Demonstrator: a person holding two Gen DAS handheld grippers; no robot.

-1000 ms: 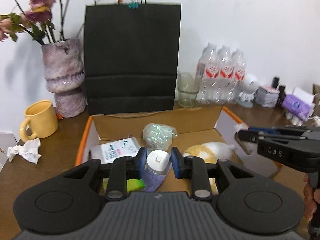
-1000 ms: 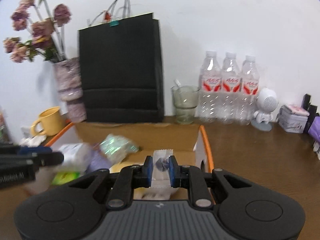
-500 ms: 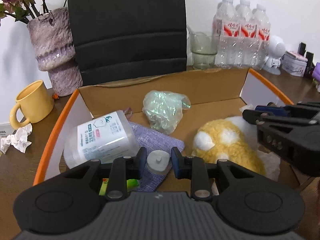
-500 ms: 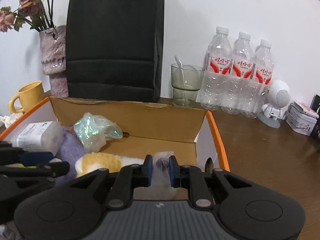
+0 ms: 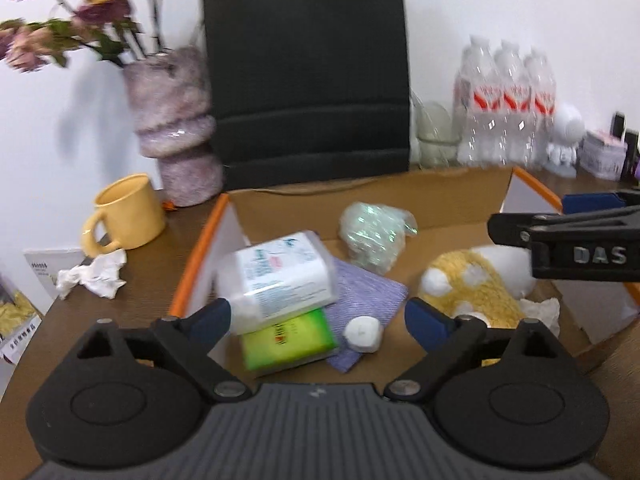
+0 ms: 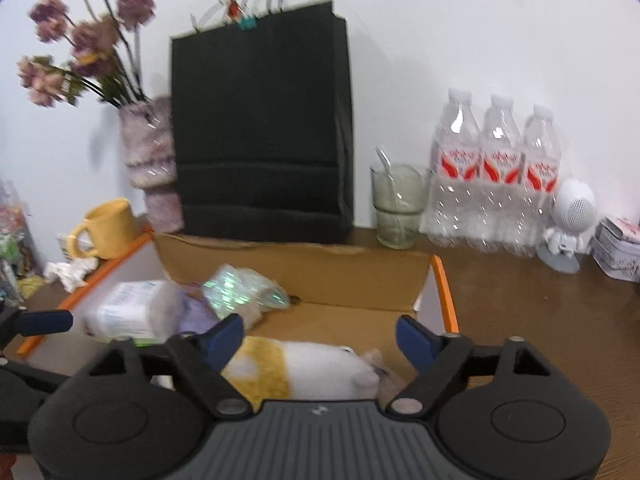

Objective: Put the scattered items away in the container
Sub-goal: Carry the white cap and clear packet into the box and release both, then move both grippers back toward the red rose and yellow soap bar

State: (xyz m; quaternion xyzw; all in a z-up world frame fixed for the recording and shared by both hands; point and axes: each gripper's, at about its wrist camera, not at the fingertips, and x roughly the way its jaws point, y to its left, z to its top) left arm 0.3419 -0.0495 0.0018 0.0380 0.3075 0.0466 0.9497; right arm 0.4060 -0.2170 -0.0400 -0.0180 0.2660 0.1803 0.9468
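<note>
A: Comparing this moment with the frames just before: what has changed at the left claw (image 5: 316, 316)?

B: Its jaws have just been opening and now stand wide, with nothing pressed between the pads. The small white capped bottle (image 5: 363, 334) it carried a second ago now lies in the cardboard box (image 5: 440, 196), just ahead of the claw and between the fingertip lines, touching the purple cloth (image 5: 368, 292).

A: And the right claw (image 6: 320, 338)?

B: Same condition. Its jaws have just been opening and are wide, holding nothing. The clear sachet it gripped earlier is no longer between the pads. A pale scrap shows low ahead of the claw, beside the plush toy (image 6: 304, 372), but blur prevents confirming that it is the sachet.

A: What does that mean for the task?

B: Judged from the layout, both deliveries are complete and both claws are free for the next pickup. A crumpled tissue (image 5: 94, 278) lies on the surface, well to the left of the left claw, near the yellow mug (image 5: 128, 214); it looks like a remaining candidate.

A: State the orientation of the released bottle.

B: It lies on its side. Its long axis runs roughly across the left claw's view, the round cap end facing left and slightly towards the camera. The body is largely foreshortened, so the far end cannot be read.
</note>
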